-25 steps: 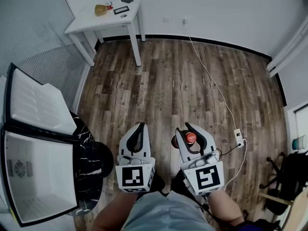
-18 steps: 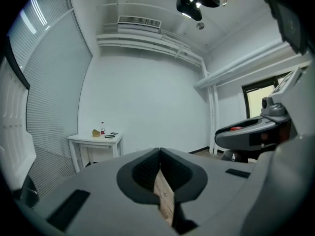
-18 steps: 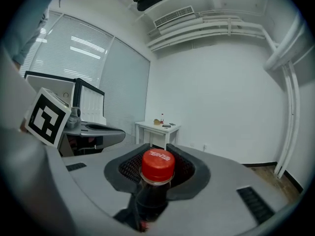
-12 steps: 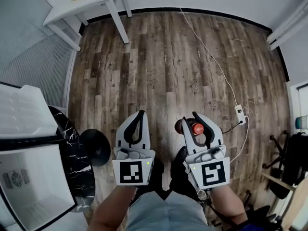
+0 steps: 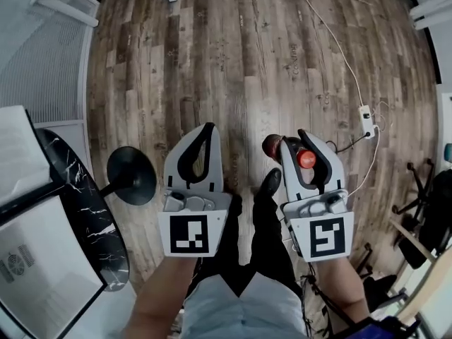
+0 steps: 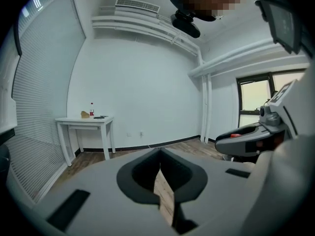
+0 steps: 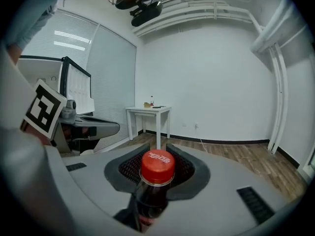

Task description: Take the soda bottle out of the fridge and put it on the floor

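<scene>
The soda bottle (image 5: 306,158), dark with a red cap, hangs by its neck in my right gripper (image 5: 292,138), which is shut on it above the wooden floor (image 5: 240,62). In the right gripper view the red cap (image 7: 157,167) stands between the dark pads and the body drops out of sight below. My left gripper (image 5: 209,127) is level with it to the left, shut, with nothing held. In the left gripper view its jaws show only a thin slit. The fridge (image 5: 42,267) stands open at the lower left, its white inside showing.
A black marble-topped round table (image 5: 85,210) with a black disc foot (image 5: 131,176) stands beside the fridge. A white power strip (image 5: 365,111) and its cable (image 5: 339,41) lie on the floor at the right. A white table (image 7: 150,109) stands by the far wall. The person's dark shoe (image 5: 268,182) lies between the grippers.
Both grippers have sunk toward the floor, the right one still holding the bottle. The head view has tipped further down, so the white table has slid out at the top.
</scene>
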The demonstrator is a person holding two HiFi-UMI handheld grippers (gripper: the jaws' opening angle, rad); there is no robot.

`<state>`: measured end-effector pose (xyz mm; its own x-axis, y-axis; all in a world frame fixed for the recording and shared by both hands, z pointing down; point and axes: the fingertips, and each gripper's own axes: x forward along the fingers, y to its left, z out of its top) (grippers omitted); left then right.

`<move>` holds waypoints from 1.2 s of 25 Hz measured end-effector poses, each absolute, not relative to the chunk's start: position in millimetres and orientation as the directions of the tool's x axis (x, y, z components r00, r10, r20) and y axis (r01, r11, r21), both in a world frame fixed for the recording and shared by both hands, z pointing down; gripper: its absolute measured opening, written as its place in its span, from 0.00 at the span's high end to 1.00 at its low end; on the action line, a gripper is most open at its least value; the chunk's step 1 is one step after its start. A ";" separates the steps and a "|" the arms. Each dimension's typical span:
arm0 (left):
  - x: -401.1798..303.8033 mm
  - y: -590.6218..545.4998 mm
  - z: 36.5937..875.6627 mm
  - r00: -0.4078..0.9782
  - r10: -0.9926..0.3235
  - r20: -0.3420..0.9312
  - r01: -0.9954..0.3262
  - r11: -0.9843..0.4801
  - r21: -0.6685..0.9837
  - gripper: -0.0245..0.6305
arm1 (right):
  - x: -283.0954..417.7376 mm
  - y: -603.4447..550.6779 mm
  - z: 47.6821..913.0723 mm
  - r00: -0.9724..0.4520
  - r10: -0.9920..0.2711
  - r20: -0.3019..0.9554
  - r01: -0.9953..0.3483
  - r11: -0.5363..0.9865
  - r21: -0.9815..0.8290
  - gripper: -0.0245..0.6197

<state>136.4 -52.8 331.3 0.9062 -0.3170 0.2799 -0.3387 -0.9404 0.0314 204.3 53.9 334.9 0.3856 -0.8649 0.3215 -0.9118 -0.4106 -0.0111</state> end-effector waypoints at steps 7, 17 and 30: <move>153.6 -47.8 393.7 0.907 -0.286 0.311 -0.309 -0.951 0.026 0.94 | 214.5 70.3 409.9 0.402 -0.838 0.368 -0.894 -0.446 -0.040 0.78; 166.5 -38.2 481.0 0.898 -0.269 0.347 -0.305 -0.951 0.052 0.94 | 222.8 91.1 511.9 0.382 -0.813 0.439 -0.891 -0.450 -0.056 0.78; 178.1 -41.8 585.1 0.884 -0.264 0.385 -0.317 -0.945 0.079 0.94 | 240.3 104.1 626.5 0.395 -0.781 0.484 -0.875 -0.480 -0.060 0.78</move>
<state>178.1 -41.8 585.1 0.8842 -0.2642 0.3852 -0.3170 -0.9451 0.0793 240.3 104.1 626.5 0.3951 -0.7807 0.4841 -0.8751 -0.4802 -0.0601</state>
